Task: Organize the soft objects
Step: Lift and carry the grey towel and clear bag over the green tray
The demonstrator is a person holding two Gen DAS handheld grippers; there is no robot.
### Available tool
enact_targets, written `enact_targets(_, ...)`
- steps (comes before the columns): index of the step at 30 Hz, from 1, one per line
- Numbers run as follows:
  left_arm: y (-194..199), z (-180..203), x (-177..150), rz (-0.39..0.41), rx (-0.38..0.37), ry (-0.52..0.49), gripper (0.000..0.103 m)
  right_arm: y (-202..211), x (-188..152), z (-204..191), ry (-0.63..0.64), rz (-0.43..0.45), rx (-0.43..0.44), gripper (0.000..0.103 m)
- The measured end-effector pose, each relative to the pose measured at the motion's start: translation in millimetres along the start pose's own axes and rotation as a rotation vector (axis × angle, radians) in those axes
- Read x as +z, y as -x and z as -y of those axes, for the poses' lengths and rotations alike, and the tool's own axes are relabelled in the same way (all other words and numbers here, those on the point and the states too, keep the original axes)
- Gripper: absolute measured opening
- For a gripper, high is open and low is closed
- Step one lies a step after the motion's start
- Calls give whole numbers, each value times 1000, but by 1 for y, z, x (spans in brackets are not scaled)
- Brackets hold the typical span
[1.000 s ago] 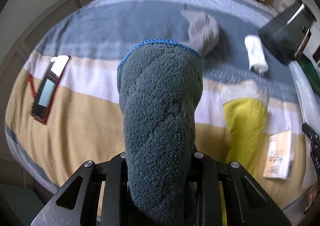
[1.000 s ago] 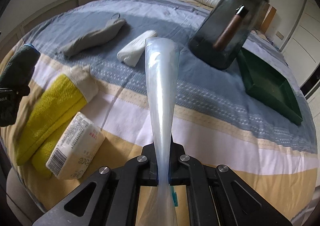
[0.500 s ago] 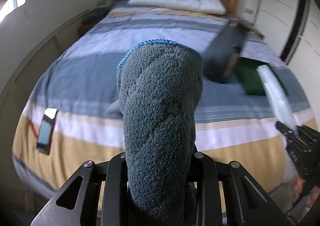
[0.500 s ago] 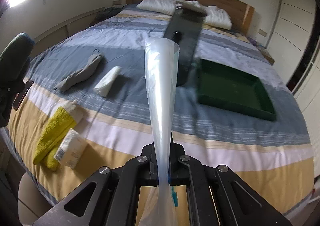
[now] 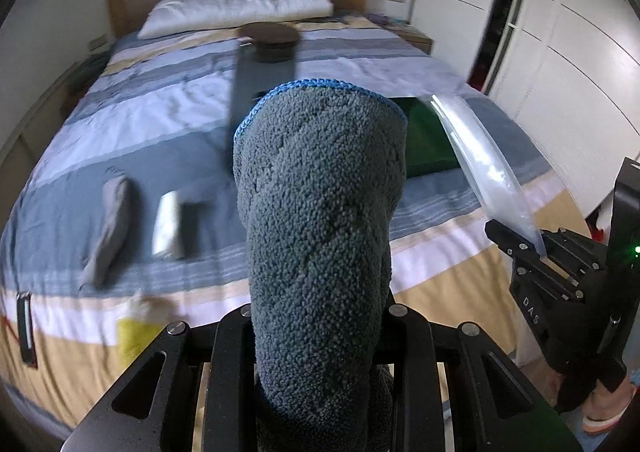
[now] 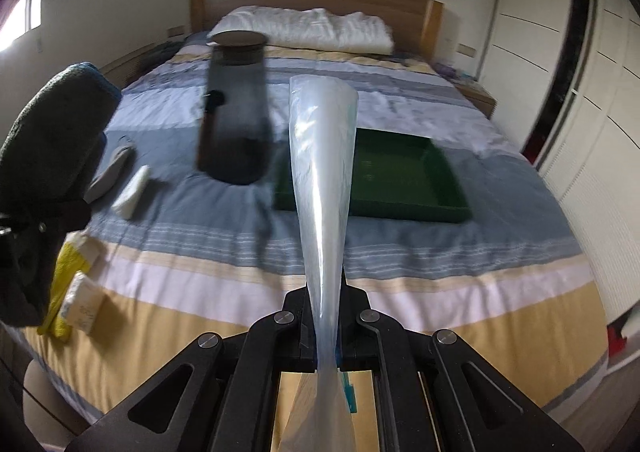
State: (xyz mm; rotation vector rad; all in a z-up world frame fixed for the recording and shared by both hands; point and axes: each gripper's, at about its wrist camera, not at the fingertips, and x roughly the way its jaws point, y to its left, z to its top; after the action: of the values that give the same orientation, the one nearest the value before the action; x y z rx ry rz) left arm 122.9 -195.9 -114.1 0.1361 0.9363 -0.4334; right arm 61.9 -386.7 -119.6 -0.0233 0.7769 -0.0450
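A dark grey-blue fleece cloth [image 5: 320, 191] with a blue stitched edge stands up between the fingers of my left gripper [image 5: 320, 312], which is shut on it. The same cloth [image 6: 52, 123] shows at the left of the right wrist view. My right gripper [image 6: 326, 312] is shut on a clear plastic bag [image 6: 322, 155] that rises as a narrow cone; the bag [image 5: 480, 155] and that gripper [image 5: 532, 248] also appear at the right of the left wrist view. Both grippers are held above the foot of the striped bed [image 6: 400, 284].
On the bed lie a grey sock [image 5: 110, 219], a white rolled cloth [image 5: 166, 223], a yellow towel [image 5: 134, 336], a tissue pack [image 6: 82, 308] and a phone [image 5: 24, 324]. A dark jug [image 6: 236, 111] and green tray [image 6: 400, 171] sit mid-bed. Wardrobe doors [image 6: 580, 91] stand right.
Both grippers have lifted and pulled back from the bed, so the whole bed now shows. The left view has swung right and the right gripper has come closer in it. Both grips are unchanged.
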Motion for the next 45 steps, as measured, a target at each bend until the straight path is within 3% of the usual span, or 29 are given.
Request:
enact_targets(3, -6, 28, 20, 4, -22, -14, 23, -5, 2, 20, -27, -1, -22, 3)
enact_targets(13, -60, 66, 77, 11, -40, 17, 23, -56, 43, 84, -87, -13, -67, 3)
enact_targets(24, -143, 80, 151, 87, 74, 70, 23, -172, 140, 113, -57, 52, -63, 3)
enact_targets(30, -189, 80, 166, 77, 122, 84, 23, -234, 159, 122, -51, 37, -74, 3)
enact_targets(37, -235, 78, 171, 20, 170, 100, 23, -314, 169, 123, -47, -46, -69, 3)
enact_targets(45, -275, 72, 170, -71, 215, 117, 23, -363, 170, 124, -34, -114, -41, 3)
